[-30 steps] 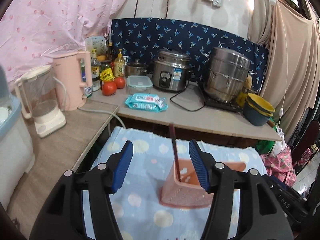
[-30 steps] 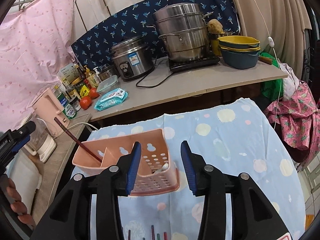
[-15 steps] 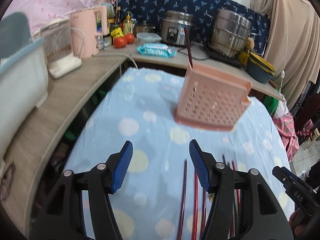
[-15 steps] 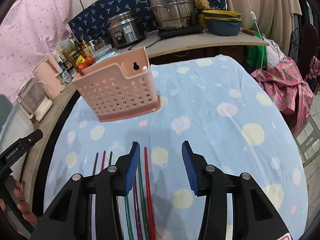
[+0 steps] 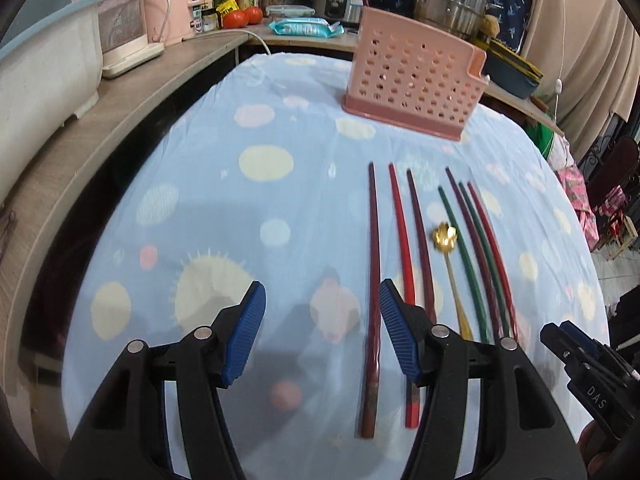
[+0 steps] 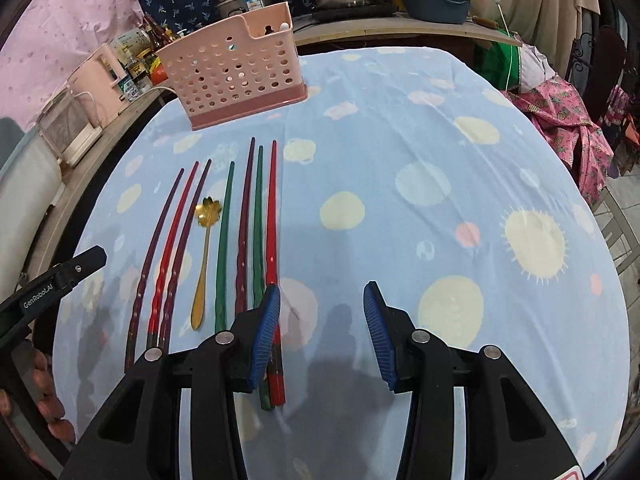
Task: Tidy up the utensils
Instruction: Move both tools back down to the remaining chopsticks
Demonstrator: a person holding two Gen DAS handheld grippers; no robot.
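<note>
Hovering with both grippers, left [image 5: 320, 320] and right [image 6: 322, 324], open and empty, you next pinch one chopstick [image 5: 374, 280] for the basket [image 5: 416, 80].

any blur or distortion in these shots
Left wrist view: near ends of the chopsticks and the spoon are smeared by motion blur. Right wrist view: sharper; fisheye bows the chopsticks, and tong shadows fall on the cloth.

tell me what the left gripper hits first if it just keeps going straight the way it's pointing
Probably the tablecloth. The left gripper is open and tilted down over bare cloth, with the nearest chopstick just inside its right finger. The pink basket stands farther on and off to the right. Depth is hard to judge here.
</note>
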